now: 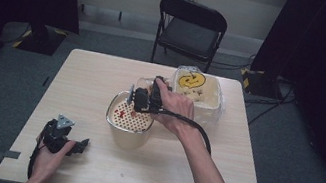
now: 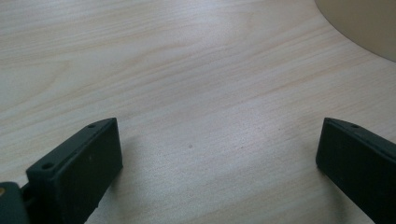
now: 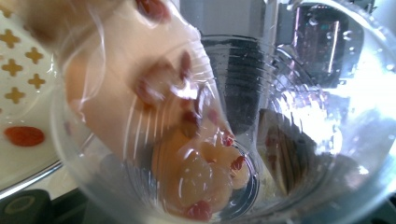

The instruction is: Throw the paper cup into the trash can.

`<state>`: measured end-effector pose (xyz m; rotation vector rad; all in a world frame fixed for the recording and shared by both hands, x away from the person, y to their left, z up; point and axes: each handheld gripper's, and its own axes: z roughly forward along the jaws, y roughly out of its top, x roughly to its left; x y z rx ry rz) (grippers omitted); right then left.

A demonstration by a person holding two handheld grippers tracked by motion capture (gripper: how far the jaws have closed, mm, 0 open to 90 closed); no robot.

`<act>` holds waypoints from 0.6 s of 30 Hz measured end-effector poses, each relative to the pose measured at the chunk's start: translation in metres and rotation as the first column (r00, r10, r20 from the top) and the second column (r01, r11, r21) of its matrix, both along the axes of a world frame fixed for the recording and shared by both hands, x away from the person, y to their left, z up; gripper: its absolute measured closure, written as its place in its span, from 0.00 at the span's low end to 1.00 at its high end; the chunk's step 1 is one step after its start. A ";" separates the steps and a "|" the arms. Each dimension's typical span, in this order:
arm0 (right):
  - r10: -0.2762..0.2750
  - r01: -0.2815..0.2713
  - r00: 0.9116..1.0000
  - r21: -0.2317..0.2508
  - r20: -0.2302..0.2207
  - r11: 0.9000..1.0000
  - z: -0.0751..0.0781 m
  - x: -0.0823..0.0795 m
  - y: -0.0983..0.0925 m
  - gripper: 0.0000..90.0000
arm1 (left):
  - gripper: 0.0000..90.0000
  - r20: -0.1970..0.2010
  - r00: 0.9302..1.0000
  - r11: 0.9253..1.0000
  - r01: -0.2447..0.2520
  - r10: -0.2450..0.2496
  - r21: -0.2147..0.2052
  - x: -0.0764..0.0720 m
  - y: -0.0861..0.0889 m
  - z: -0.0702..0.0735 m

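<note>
While tilting above the perforated strainer (image 1: 139,124), gripping firmly a clear plastic cup (image 3: 289,140) with the right tool (image 1: 142,99), closed on the wall of it. Seems to be the pouring step: emptying the cup into the strainer, which sits in a beige bowl (image 1: 129,140) near the middle of the table (image 1: 98,75). Probably about halfway, with red berries (image 3: 198,210) and pale soft pieces (image 3: 196,172) lying in the cup's bottom among drops of water. Calls next for more tilt, slow and steady, keeping the mouth of the cup over the strainer and not over its rim, perhaps with a little shake, because wet pieces may stick to the plastic. Resting low on the table at the near left corner, well apart from the bowl, the left tool (image 1: 71,144), open wide with nothing between the jaws. From the high view: the whole layout, also a translucent box with a pumpkin face (image 1: 197,93) just behind the bowl. From the right gripper view: the inside of the cup, the cross-shaped holes, one red berry (image 3: 24,136) already on the strainer. From the left gripper view: bare wood and an edge of the bowl.
</note>
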<state>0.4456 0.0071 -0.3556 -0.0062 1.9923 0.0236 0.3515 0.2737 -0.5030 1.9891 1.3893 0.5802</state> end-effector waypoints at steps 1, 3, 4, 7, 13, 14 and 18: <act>-0.001 0.001 1.000 -0.005 0.006 1.000 0.000 0.000 0.000 0.51 | 0.00 -0.001 1.000 1.000 -0.002 0.002 -0.003 0.000 0.000 0.000; 0.002 -0.001 0.999 -0.030 0.035 1.000 0.000 -0.001 0.000 0.52 | 0.00 -0.001 1.000 1.000 -0.002 0.002 -0.003 0.000 0.000 0.000; 0.004 -0.003 0.999 -0.038 0.044 0.999 0.000 -0.001 0.000 0.52 | 0.00 -0.001 1.000 1.000 -0.002 0.002 -0.003 0.000 0.000 0.000; 0.022 -0.017 0.997 -0.068 0.075 0.998 0.001 -0.002 0.000 0.52 | 0.00 -0.001 1.000 1.000 -0.002 0.002 -0.003 0.000 0.000 0.000; 0.052 -0.031 0.988 -0.147 0.147 0.989 0.000 -0.005 0.002 0.52 | 0.00 -0.002 1.000 1.000 0.000 0.000 -0.004 0.000 0.000 0.000; 0.058 -0.033 0.987 -0.159 0.151 0.987 0.000 -0.005 0.002 0.52 | 0.00 -0.002 1.000 1.000 0.001 -0.001 -0.004 0.000 0.000 0.000; 0.082 -0.041 0.978 -0.208 0.190 0.977 -0.002 -0.008 0.003 0.53 | 0.00 -0.001 1.000 1.000 -0.001 0.001 -0.002 0.000 0.000 0.000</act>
